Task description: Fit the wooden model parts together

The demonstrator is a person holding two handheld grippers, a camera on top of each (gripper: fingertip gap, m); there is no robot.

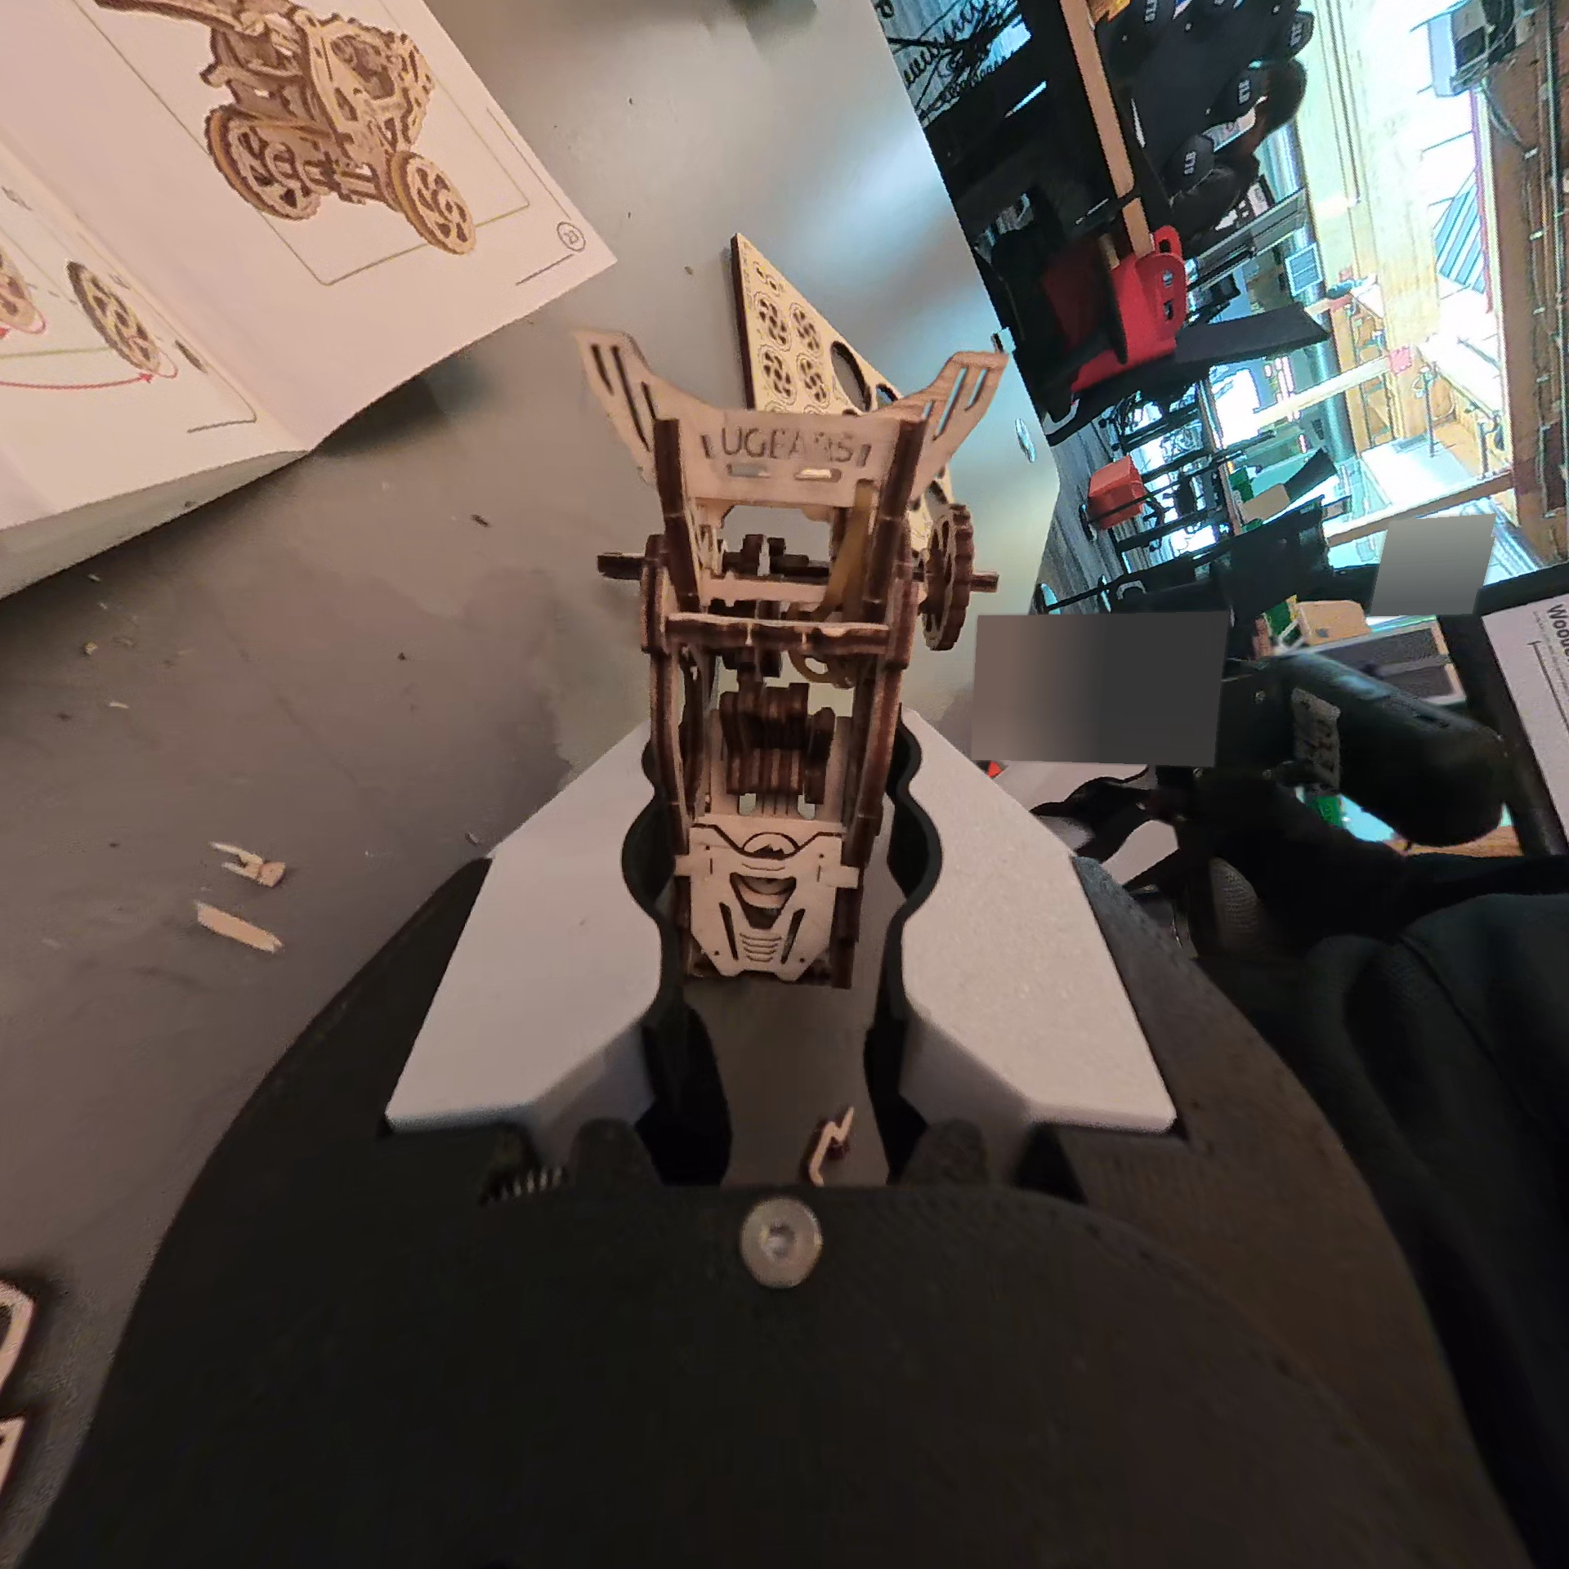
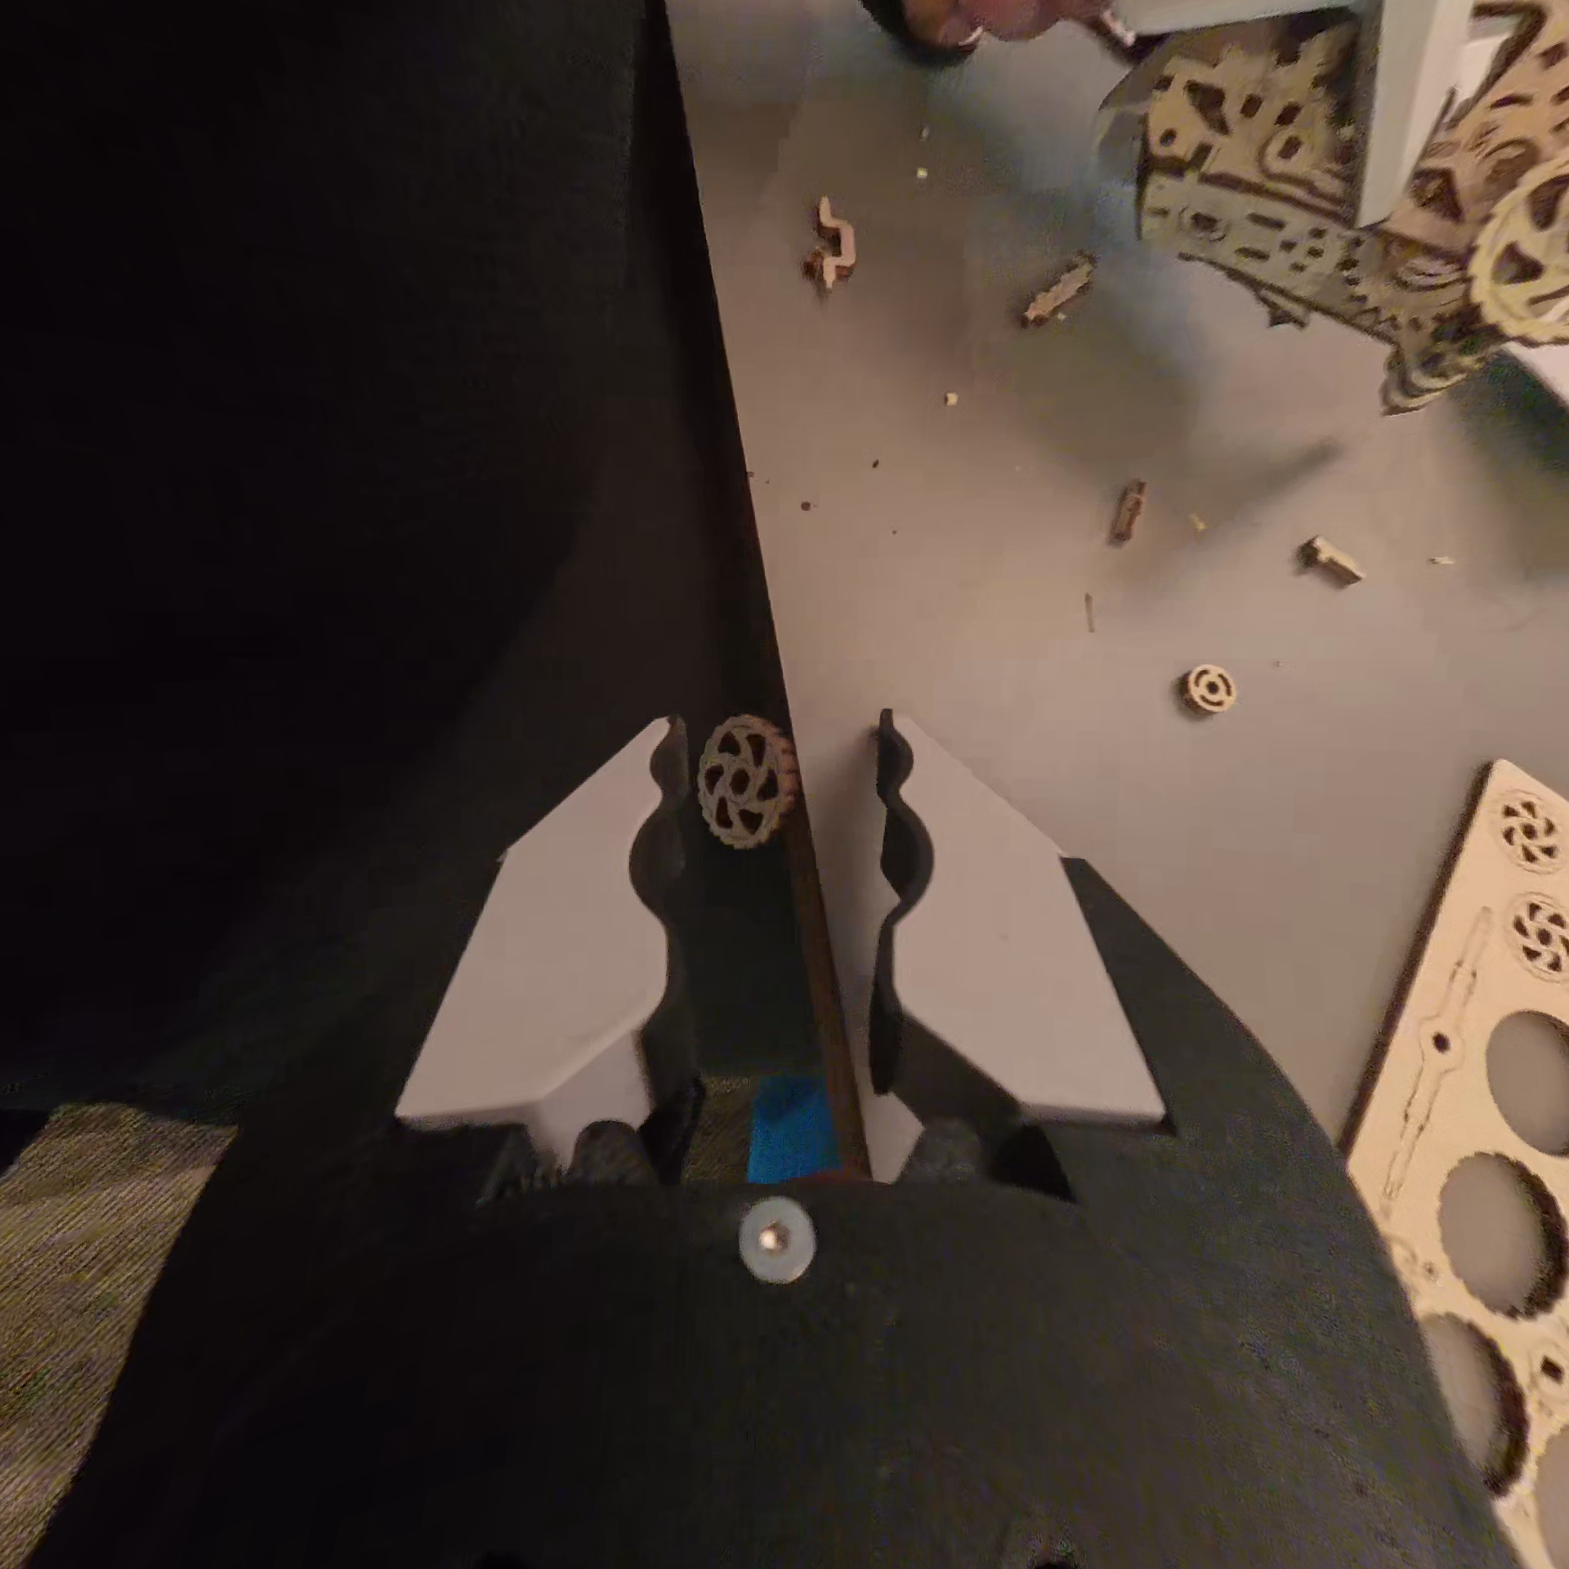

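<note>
The left tool grips the wooden model, hiding its lower sides. The right tool gapes beside a small gear, which overhangs the table edge.

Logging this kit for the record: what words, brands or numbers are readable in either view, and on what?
I won't copy writing; here is where it stands.
Engraved lettering: top crossbar of the wooden model.
Circled number: instruction booklet, page corner.
Printed lines: white sheet at the right edge, cut off.
Right wrist view: none.
</note>
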